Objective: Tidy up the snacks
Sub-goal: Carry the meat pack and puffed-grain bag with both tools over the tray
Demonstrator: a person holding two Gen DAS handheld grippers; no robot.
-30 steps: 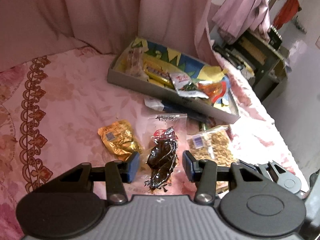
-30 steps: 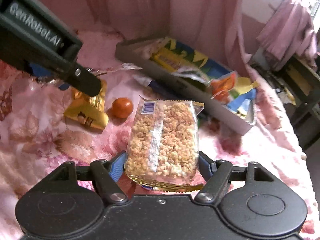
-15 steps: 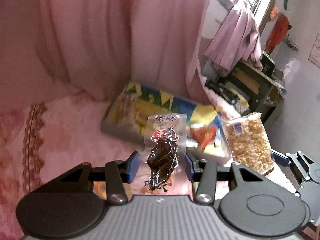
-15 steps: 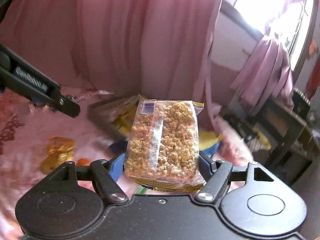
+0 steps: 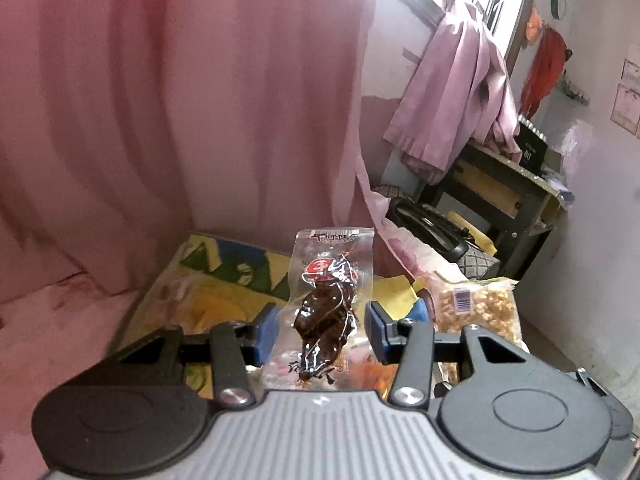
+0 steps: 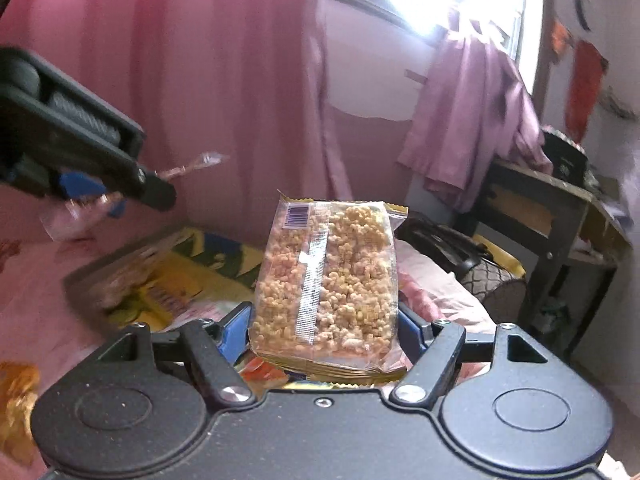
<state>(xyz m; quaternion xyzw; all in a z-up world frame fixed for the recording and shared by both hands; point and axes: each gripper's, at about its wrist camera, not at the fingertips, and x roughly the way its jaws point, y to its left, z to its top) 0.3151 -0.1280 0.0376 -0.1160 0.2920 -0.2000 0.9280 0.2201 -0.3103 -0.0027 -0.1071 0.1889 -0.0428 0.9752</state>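
Observation:
My left gripper (image 5: pixel 322 330) is shut on a clear packet of dark dried meat (image 5: pixel 326 312) and holds it up above the colourful snack box (image 5: pixel 224 276). My right gripper (image 6: pixel 322 330) is shut on a clear bag of puffed grain snack (image 6: pixel 330 284), also lifted, near the box (image 6: pixel 160 280). The grain bag shows at the right in the left wrist view (image 5: pixel 476 308). The left gripper appears at the upper left of the right wrist view (image 6: pixel 80 160).
A pink curtain (image 5: pixel 180 100) hangs behind the box on the pink floral bedcover (image 5: pixel 52 328). A gold foil packet (image 6: pixel 16 396) lies at the lower left. A dark desk (image 5: pixel 504 196) with clothes on it stands at the right, beyond the bed edge.
Both grippers have lifted their packets off the bedcover and moved toward the box. The view has tilted up toward the curtain and window.

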